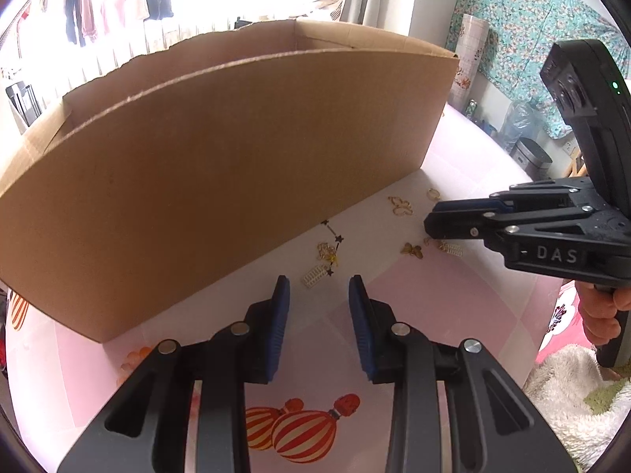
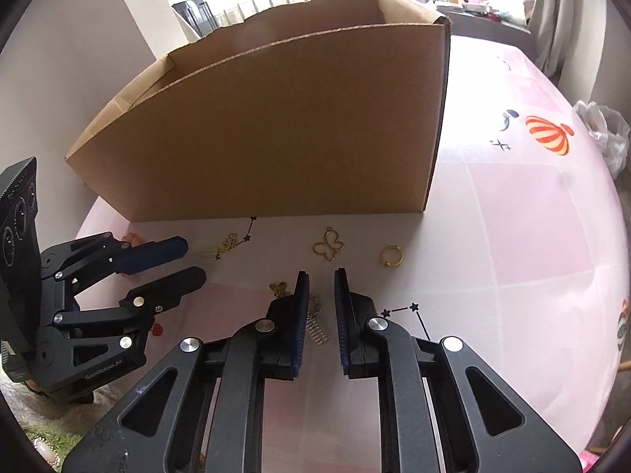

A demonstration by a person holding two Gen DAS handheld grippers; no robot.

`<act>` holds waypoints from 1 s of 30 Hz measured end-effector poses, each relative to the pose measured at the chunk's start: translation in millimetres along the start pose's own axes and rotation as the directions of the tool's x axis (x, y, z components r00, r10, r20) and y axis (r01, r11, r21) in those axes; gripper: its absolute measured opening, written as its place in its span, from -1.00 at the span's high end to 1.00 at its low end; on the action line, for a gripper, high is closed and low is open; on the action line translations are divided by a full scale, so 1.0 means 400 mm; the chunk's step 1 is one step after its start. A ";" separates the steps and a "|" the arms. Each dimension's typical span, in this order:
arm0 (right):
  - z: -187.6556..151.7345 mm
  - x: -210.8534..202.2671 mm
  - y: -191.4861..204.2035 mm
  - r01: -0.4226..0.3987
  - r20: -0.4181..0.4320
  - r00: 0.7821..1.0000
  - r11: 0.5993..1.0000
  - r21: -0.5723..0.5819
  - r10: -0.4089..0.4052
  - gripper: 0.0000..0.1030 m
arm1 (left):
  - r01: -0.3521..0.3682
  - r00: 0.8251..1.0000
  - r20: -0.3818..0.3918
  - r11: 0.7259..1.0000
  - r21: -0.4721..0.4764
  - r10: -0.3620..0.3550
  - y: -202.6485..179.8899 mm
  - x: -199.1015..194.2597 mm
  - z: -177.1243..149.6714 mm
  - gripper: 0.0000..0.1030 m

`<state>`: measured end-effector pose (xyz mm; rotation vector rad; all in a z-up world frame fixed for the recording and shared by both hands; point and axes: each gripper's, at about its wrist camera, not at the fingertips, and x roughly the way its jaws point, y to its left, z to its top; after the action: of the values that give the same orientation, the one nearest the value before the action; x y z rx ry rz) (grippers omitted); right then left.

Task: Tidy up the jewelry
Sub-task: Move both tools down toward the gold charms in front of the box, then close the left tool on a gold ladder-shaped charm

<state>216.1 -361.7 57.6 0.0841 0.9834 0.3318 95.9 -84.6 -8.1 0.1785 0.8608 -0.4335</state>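
Several small gold jewelry pieces lie on a pink printed tablecloth point(image 2: 512, 236) in front of a tall cardboard box point(image 2: 276, 130). An open butterfly pendant point(image 2: 329, 245), a gold ring point(image 2: 391, 256), a small butterfly charm point(image 2: 279, 288) and a comb-shaped earring with chain point(image 2: 317, 327) show in the right wrist view. Another comb earring with a gold chain point(image 1: 321, 264) lies ahead of my left gripper point(image 1: 319, 287), which is open and empty. My right gripper point(image 2: 320, 282) is open, with the comb-shaped earring lying between its fingers on the cloth. It also shows in the left wrist view point(image 1: 432, 222).
The cardboard box point(image 1: 221, 173) stands open-topped along the back of the table. A window with hanging clothes point(image 1: 118, 0) is behind it. A plastic bag point(image 2: 607, 134) sits at the table's right edge. A fluffy white mat point(image 1: 572, 386) lies below the table.
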 end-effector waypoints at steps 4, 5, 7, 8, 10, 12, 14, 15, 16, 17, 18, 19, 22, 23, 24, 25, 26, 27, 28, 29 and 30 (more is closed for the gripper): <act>0.013 -0.031 -0.018 -0.031 0.049 0.998 0.999 0.041 0.029 0.46 | -0.020 1.000 -0.007 0.999 0.026 0.020 -0.010 0.014 0.011 0.41; 0.016 -0.034 -0.022 -0.041 0.055 0.998 0.998 0.048 0.039 0.46 | -0.027 1.000 -0.016 0.999 0.031 0.027 -0.012 0.018 0.012 0.41; 0.021 -0.036 -0.032 -0.054 0.062 0.997 0.997 0.056 0.050 0.46 | -0.036 0.999 -0.018 0.999 0.037 0.037 -0.015 0.022 0.014 0.41; 0.019 -0.036 -0.035 -0.058 0.062 0.997 0.997 0.059 0.054 0.46 | -0.036 0.999 -0.018 0.999 0.037 0.037 -0.014 0.024 0.016 0.41; 0.005 -0.039 -0.038 -0.064 0.060 0.996 0.996 0.064 0.060 0.46 | -0.035 0.999 -0.016 0.999 0.036 0.036 -0.012 0.031 0.018 0.49; -0.014 -0.042 -0.046 -0.074 0.060 0.996 0.995 0.072 0.070 0.46 | -0.042 0.999 -0.014 0.998 0.038 0.042 -0.023 0.040 0.021 0.61; -0.036 -0.056 -0.017 -0.080 0.062 0.995 0.994 0.075 0.076 0.46 | -0.034 0.999 -0.017 0.999 0.043 0.034 -0.021 0.039 0.017 0.74; -0.038 -0.059 -0.022 -0.082 0.063 0.995 0.994 0.076 0.077 0.46 | -0.034 0.999 -0.018 0.998 0.048 0.035 -0.021 0.044 0.019 0.76; -0.033 -0.056 -0.028 -0.083 0.064 0.995 0.993 0.079 0.078 0.46 | -0.033 0.999 -0.019 0.998 0.055 0.034 -0.022 0.045 0.020 0.79; -0.033 -0.059 -0.032 -0.085 0.066 0.995 0.993 0.082 0.080 0.46 | -0.031 0.999 -0.020 0.998 0.063 0.032 -0.023 0.046 0.020 0.81; -0.036 -0.063 -0.037 -0.088 0.068 0.994 0.993 0.084 0.082 0.46 | -0.030 0.999 -0.023 0.997 0.073 0.032 -0.027 0.045 0.020 0.81; -0.037 -0.063 -0.039 -0.089 0.068 0.994 0.992 0.086 0.083 0.46 | -0.025 0.999 -0.027 0.996 0.088 0.028 -0.032 0.045 0.021 0.81; -0.045 -0.069 -0.039 -0.094 0.067 0.994 0.992 0.088 0.088 0.46 | -0.025 0.999 -0.042 0.992 0.123 0.030 -0.045 0.044 0.027 0.81; -0.047 -0.070 -0.038 -0.097 0.066 0.994 0.992 0.087 0.091 0.46 | -0.026 0.999 -0.044 0.992 0.126 0.032 -0.048 0.044 0.027 0.81; -0.049 -0.071 -0.035 -0.097 0.065 0.994 0.992 0.085 0.092 0.46 | -0.025 0.999 -0.045 0.992 0.123 0.030 -0.049 0.044 0.028 0.81; -0.050 -0.072 -0.035 -0.097 0.064 0.994 0.992 0.082 0.092 0.46 | -0.022 0.999 -0.046 0.993 0.119 0.028 -0.052 0.045 0.027 0.81; -0.052 -0.072 -0.034 -0.097 0.063 0.994 0.992 0.081 0.092 0.46 | -0.023 0.999 -0.046 0.993 0.113 0.029 -0.055 0.046 0.025 0.81; -0.050 -0.068 -0.029 -0.098 0.062 0.994 0.992 0.082 0.093 0.46 | -0.021 0.999 -0.046 0.995 0.102 0.026 -0.054 0.046 0.026 0.82; -0.050 -0.068 -0.027 -0.100 0.061 0.994 0.992 0.083 0.095 0.46 | -0.021 0.999 -0.045 0.995 0.097 0.026 -0.057 0.048 0.021 0.91; -0.051 -0.069 -0.026 -0.100 0.062 0.994 0.992 0.083 0.095 0.46 | -0.022 0.999 -0.045 0.995 0.095 0.026 -0.058 0.047 0.020 0.92; -0.051 -0.070 -0.025 -0.099 0.062 0.994 0.992 0.082 0.094 0.46 | -0.022 0.999 -0.045 0.995 0.094 0.027 -0.051 0.044 0.013 0.96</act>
<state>187.5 -381.5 66.6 0.2180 0.9371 0.3747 100.7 -109.8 -17.7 0.2865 0.8838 -0.4487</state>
